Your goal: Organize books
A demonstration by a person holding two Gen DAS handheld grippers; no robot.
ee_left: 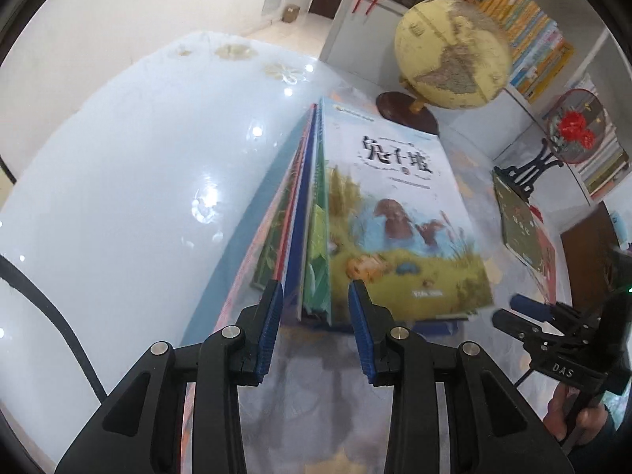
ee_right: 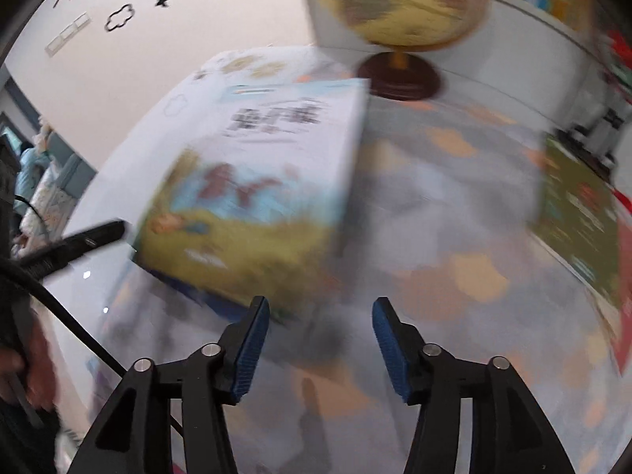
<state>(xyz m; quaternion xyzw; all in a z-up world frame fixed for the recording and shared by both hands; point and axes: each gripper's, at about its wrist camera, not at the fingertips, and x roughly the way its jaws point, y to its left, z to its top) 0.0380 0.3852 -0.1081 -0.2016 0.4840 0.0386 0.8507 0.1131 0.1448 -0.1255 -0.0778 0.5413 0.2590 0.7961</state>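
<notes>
A stack of several books lies on the table, topped by a white book with a meadow picture. My left gripper hangs over the stack's near corner. Its fingers stand apart on either side of the book edges, and the pads do not visibly press. In the right wrist view the same stack is blurred, and a left gripper finger sits by its left corner. My right gripper is open over the patterned tablecloth with nothing between its pads; the stack's near corner lies by its left fingertip. It also shows in the left wrist view, right gripper.
A yellow globe on a dark round base stands behind the stack. A green book on a red one lies to the right, in front of a black stand with a red-flowered fan. Shelves of books fill the back right. The glossy table top stretches left.
</notes>
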